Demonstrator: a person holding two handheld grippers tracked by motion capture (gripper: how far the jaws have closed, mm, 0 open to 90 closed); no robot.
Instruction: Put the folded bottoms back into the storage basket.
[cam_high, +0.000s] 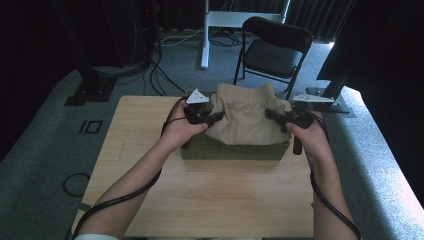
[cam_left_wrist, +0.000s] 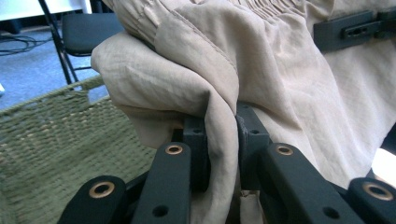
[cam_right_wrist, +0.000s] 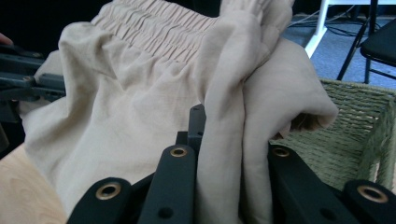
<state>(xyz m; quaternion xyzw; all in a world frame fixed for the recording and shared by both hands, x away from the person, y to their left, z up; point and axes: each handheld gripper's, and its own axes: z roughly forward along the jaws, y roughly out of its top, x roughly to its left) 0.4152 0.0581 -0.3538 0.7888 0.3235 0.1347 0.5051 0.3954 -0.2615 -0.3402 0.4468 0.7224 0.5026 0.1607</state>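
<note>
High view: tan garment (cam_high: 245, 117) overhangs green basket (cam_high: 235, 150) near table's far edge.

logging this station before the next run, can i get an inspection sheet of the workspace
surface: light wooden table, bare at the near side
job's things: beige garment with an elastic waistband, held up over a green woven basket
clutter: nothing seen
grippers: left claw and right claw each shut on a fold of the garment, one at each side
cables: a black cable trails from each claw along the forearms; more on the floor
surroundings: grey carpet, black folding chair behind the table, white desk leg
</note>
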